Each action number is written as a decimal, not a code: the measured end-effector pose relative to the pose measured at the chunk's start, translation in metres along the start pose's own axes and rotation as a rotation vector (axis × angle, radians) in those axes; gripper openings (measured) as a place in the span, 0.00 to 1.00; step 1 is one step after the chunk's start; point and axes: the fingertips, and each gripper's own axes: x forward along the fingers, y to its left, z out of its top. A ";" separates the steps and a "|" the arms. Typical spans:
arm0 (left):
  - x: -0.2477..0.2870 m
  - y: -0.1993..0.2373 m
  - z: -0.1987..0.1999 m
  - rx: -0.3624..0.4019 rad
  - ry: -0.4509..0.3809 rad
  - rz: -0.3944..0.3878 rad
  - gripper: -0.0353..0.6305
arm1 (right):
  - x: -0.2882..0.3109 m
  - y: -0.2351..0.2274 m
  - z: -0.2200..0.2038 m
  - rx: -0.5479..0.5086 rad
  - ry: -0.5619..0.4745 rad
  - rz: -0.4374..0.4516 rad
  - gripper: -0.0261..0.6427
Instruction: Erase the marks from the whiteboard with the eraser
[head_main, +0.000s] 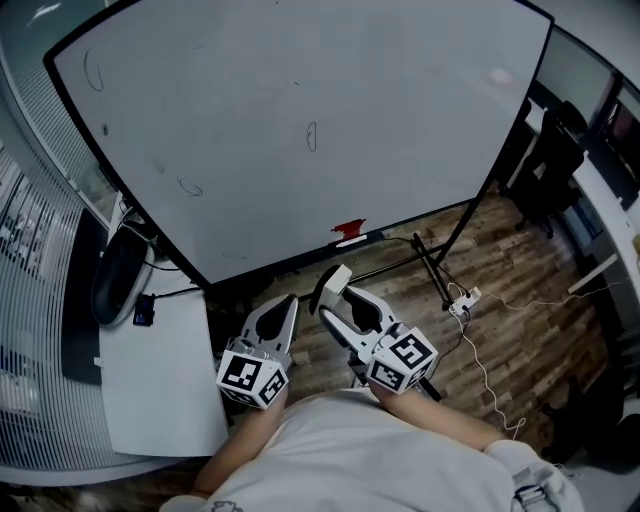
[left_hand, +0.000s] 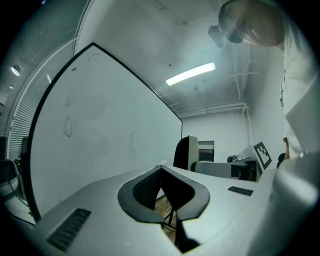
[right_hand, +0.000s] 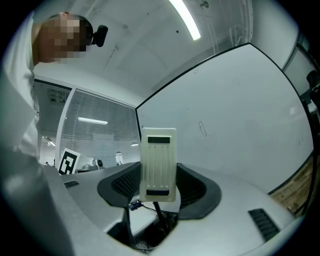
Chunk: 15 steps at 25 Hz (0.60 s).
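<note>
1. The whiteboard fills the upper part of the head view, tilted, with its dark frame running down to the lower centre.
2. Three small pen marks show on it: a loop at the upper left, an oval near the middle, and a squiggle at the lower left.
3. The right gripper sits at the lower centre of the frame, below the board's bottom edge. Its jaws are clamped on the eraser.
4. In the right gripper view the eraser stands upright between the dark pads as a pale ribbed block. The board lies beyond it, apart from it.
5. The left gripper is just to the left of the right one. In its own view the jaws are closed tip to tip with nothing between them.
6. A small red object rests on the board's bottom ledge, above the grippers.
7. A white bench is at the lower left, with a dark chair above it.
8. A wooden floor with a thin white cable on it is at the right.
</note>
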 end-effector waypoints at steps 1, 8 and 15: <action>0.010 0.000 0.000 0.000 -0.004 -0.001 0.06 | 0.002 -0.010 0.004 -0.003 0.000 0.004 0.38; 0.076 0.019 0.008 0.019 -0.043 0.072 0.06 | 0.026 -0.053 0.035 -0.079 0.013 0.117 0.38; 0.110 0.048 0.015 0.022 -0.066 0.153 0.06 | 0.050 -0.094 0.065 -0.216 0.008 0.180 0.38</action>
